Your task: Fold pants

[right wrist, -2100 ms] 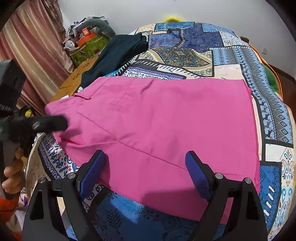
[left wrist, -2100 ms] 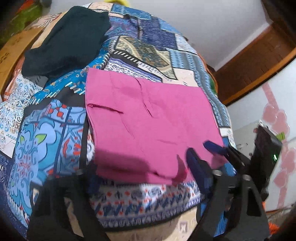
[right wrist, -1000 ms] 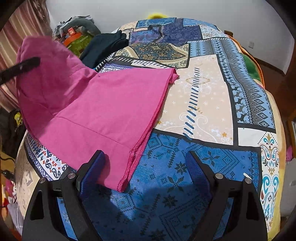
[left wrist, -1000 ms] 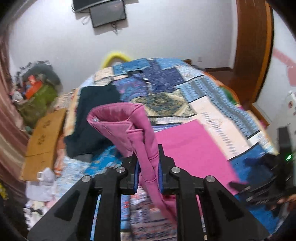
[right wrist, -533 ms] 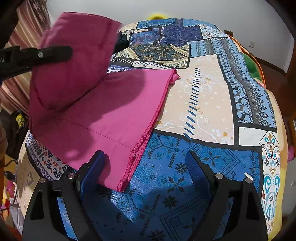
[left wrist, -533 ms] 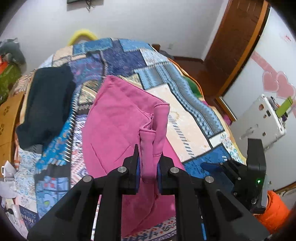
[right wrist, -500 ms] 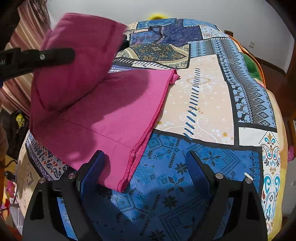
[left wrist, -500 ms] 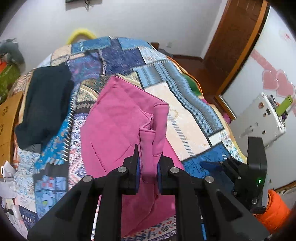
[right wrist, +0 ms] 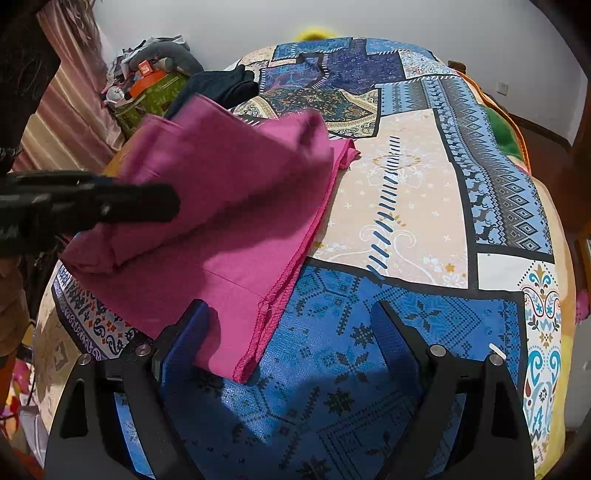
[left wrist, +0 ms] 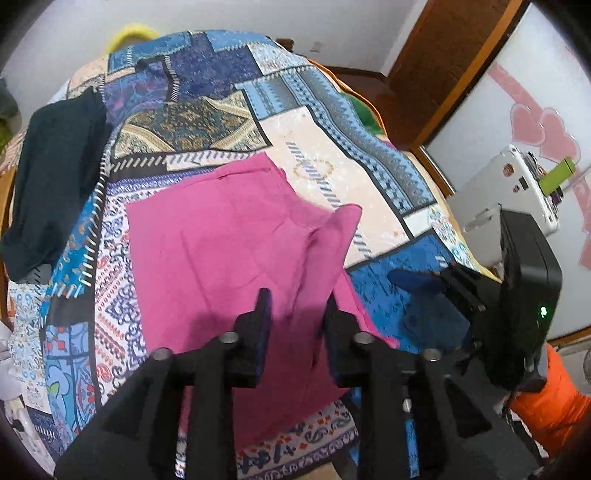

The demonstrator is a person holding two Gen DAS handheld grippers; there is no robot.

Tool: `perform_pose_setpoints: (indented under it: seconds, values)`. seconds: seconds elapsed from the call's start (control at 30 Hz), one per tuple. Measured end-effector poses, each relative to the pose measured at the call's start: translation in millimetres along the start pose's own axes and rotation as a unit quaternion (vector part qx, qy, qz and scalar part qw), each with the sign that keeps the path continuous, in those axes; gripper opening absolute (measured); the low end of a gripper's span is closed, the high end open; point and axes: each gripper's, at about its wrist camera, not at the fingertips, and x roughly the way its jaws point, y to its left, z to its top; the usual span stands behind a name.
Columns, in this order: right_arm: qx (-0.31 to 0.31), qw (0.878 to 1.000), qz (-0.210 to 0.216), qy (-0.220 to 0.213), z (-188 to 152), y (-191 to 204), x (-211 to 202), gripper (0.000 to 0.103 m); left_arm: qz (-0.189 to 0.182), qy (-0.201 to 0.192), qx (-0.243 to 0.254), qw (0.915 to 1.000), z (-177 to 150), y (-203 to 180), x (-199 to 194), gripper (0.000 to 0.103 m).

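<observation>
1. The left gripper (left wrist: 297, 314) is seen from its own camera with a small gap between its two fingers, and pink cloth is seen in that gap. Whether the cloth is pinched or just let go cannot be told.
2. The pink pants (left wrist: 229, 243) are spread on the bed, and one part is folded over onto the rest. A raised corner of that fold is seen just past the left gripper's fingers.
3. In the right wrist view, the left gripper (right wrist: 110, 206) is seen as a dark bar at the left side, right against the folded top layer of the pants (right wrist: 229, 192).
4. The right gripper (right wrist: 291, 332) is held wide, with nothing between its blue pads (right wrist: 391, 332). The near hemmed corner of the pants is laid just in front of its left pad, and blue bedspread is seen in the gap.
5. The right gripper (left wrist: 424, 284) is also seen in the left wrist view, near the right edge of the pants and over the blue patch.
6. The bed is covered by a patchwork bedspread (right wrist: 424, 206) in blue, cream and dark squares.
7. A dark garment (left wrist: 55, 177) is laid on the far left part of the bed, well apart from the pants.
8. A white wall (right wrist: 332, 18) is seen behind the bed.
</observation>
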Motion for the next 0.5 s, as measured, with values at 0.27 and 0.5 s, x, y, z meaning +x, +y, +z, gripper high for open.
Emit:
perform_pose_setpoints:
  seconds: [0.27, 0.5]
  values:
    - [0.000, 1.000, 0.000, 0.000, 0.1, -0.2, 0.2, 0.087, 0.076, -0.049, 0.065, 0.9938, -6.3, -6.4, -29.4, 0.059]
    - [0.000, 1.000, 0.002, 0.000, 1.3, 0.5, 0.6, 0.087, 0.123, -0.094, 0.040, 0.9871, 29.6, 38.2, -56.3, 0.068]
